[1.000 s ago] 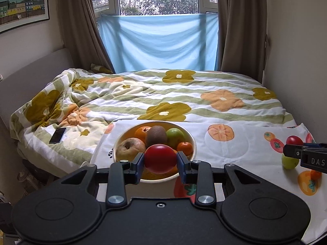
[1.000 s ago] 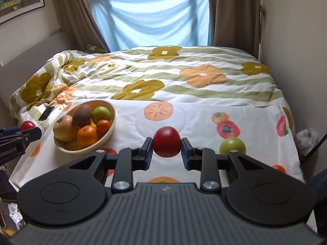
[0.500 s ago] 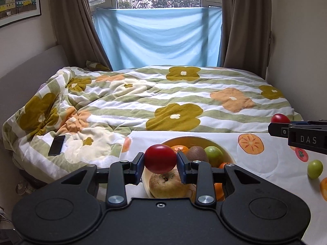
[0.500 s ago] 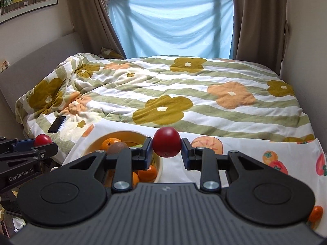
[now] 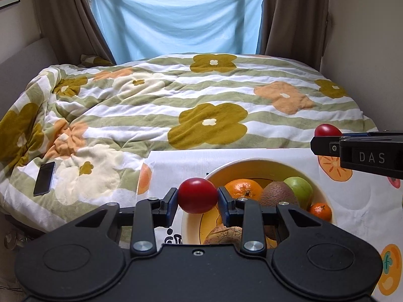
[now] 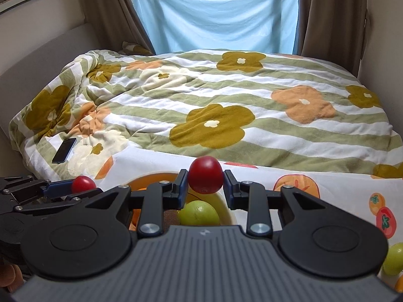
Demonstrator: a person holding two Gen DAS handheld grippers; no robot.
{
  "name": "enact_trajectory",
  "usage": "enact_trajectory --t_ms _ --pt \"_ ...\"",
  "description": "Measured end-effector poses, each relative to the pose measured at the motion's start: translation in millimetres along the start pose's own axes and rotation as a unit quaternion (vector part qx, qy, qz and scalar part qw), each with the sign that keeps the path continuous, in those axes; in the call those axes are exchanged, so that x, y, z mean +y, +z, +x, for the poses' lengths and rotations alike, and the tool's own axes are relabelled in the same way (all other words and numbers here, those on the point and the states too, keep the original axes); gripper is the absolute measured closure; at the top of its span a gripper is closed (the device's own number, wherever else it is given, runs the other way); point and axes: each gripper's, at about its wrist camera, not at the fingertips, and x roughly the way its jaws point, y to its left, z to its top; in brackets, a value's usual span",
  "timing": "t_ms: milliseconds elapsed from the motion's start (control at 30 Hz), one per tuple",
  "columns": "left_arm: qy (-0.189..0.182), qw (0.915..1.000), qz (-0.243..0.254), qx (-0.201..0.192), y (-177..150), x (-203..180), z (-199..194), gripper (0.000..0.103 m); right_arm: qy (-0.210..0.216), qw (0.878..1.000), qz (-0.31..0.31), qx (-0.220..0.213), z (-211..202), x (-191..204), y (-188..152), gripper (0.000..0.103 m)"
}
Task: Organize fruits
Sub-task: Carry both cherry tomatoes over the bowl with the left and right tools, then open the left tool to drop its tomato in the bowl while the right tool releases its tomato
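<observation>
Your left gripper [image 5: 198,200] is clamped on a red tomato [image 5: 198,195], both pads touching its sides, held above the near left rim of the bowl [image 5: 252,164]. Your right gripper [image 6: 205,179] likewise grips a second red fruit [image 6: 205,174], poised over the bowl's far rim. In the bowl: an orange [image 5: 243,188], a kiwi [image 5: 275,194], a green apple [image 5: 299,188], a small mandarin [image 5: 320,211]. The bowl sits on a fruit-print cloth [image 5: 357,201] at the near edge of the bed. A phone [image 5: 44,178] lies on the blanket [image 5: 176,100], far left.
</observation>
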Motion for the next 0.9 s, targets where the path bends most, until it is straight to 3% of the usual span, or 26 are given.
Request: enact_trajectory --t_ms 367,433,500,533,900 --pt "-0.025 0.9991 0.014 0.033 4 3 28 0.063 0.004 0.999 0.006 0.035 40 6 1 0.059" --pt "-0.03 0.9991 0.014 0.028 5 5 28 0.047 0.005 0.999 0.007 0.039 43 7 1 0.059" --pt "-0.03 0.9992 0.017 0.017 6 6 25 0.018 0.008 0.999 0.009 0.042 45 6 2 0.059" --pt "-0.032 0.9993 0.019 0.009 6 7 22 0.015 0.01 0.999 0.01 0.043 46 6 3 0.059" --pt "-0.028 0.9993 0.023 0.005 -1 15 10 0.013 0.041 0.995 -0.017 0.089 67 20 10 0.059"
